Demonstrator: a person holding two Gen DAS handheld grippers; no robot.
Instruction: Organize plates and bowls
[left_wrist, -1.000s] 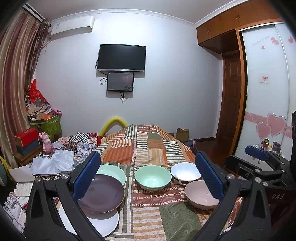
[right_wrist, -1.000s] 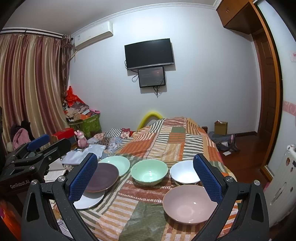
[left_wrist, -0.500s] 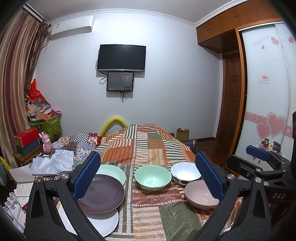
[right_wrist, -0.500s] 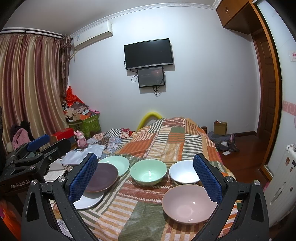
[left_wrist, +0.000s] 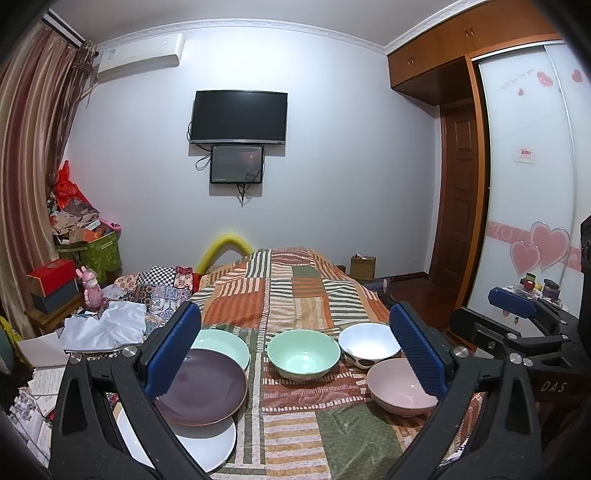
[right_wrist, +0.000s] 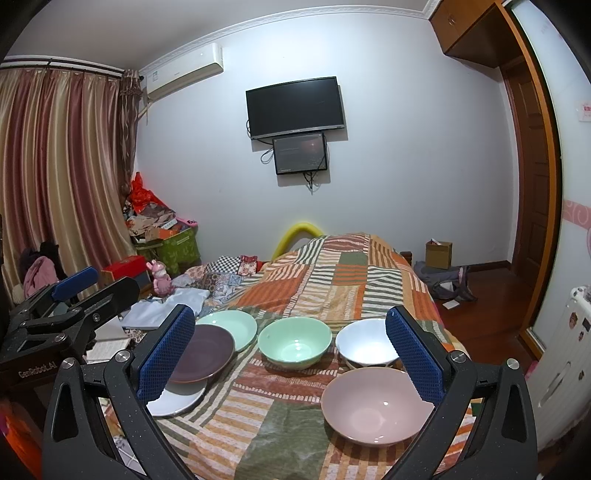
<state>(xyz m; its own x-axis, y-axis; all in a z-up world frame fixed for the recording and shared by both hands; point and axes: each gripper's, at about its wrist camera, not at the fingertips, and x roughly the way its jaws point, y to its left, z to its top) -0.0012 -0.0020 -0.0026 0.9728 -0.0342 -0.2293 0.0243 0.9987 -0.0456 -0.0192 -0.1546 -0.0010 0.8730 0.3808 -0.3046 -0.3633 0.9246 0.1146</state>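
Both the left gripper (left_wrist: 295, 347) and the right gripper (right_wrist: 290, 350) hang with jaws spread wide and empty above the near end of a bed under a patchwork quilt (right_wrist: 325, 273). On it, a purple plate (left_wrist: 207, 391) overlaps a white plate (left_wrist: 207, 443) and sits beside a green plate (left_wrist: 225, 345). To their right stand a green bowl (left_wrist: 303, 354), a white bowl (left_wrist: 369, 343) and, nearest, a pink bowl (right_wrist: 373, 406).

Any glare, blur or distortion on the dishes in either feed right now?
Left wrist: sharp, fisheye bends the wardrobe edge; small glare spot in the green bowl. Right wrist: sharp too, curtain rod bowed; bright highlight inside the white bowl, faint speck in the pink bowl.
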